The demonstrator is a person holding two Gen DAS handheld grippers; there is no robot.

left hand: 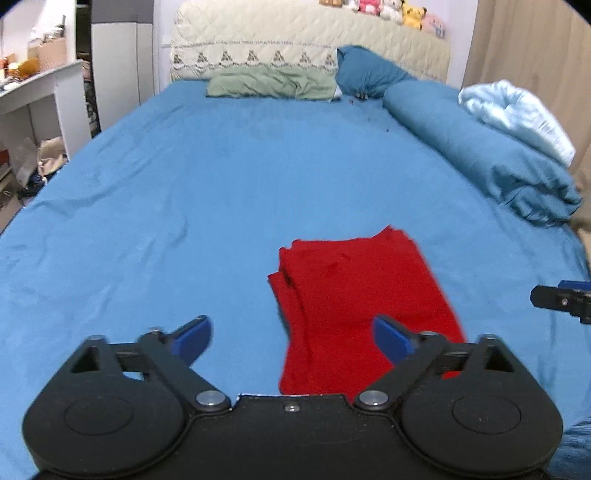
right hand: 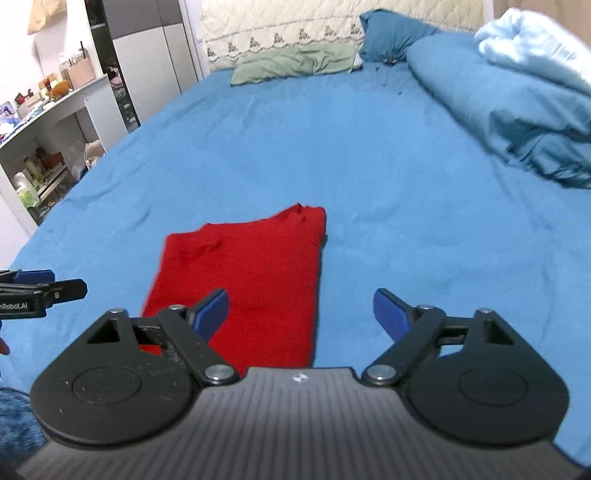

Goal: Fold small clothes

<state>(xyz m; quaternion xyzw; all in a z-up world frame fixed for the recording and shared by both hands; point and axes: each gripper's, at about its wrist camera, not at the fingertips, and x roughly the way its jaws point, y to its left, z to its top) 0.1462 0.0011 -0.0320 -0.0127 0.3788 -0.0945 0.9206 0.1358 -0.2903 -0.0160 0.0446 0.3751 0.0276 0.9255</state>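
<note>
The left claw [left hand: 292,341] is spread wide with nothing between its blue pads [left hand: 194,338], raised above the bed and angled down at it. The right claw [right hand: 301,313] is released the same way, its blue pads [right hand: 388,314] standing far apart and gripping nothing. Each claw shows at the edge of the other's view: the right one pokes in from the right side of the left wrist view, the left one from the left side of the right wrist view (only the tips of the fingers show there).

Below and just ahead of both claws lies the red garment [left hand: 364,299], folded into a neat, roughly rectangular stack with layered edges visible along its left side. It rests flat on the blue bed sheet [left hand: 184,184], apart from both claws, touched by neither.

Farther up the bed, a green pillow [left hand: 273,83] lies against the quilted cream headboard [left hand: 295,40], with a blue pillow [left hand: 369,70] beside it. A rolled blue duvet [left hand: 476,147] runs along the right side, its pale lining [left hand: 517,110] showing. Plush toys [left hand: 388,9] sit on top of the headboard. A white shelf unit [right hand: 55,122] with clutter stands left of the bed.
</note>
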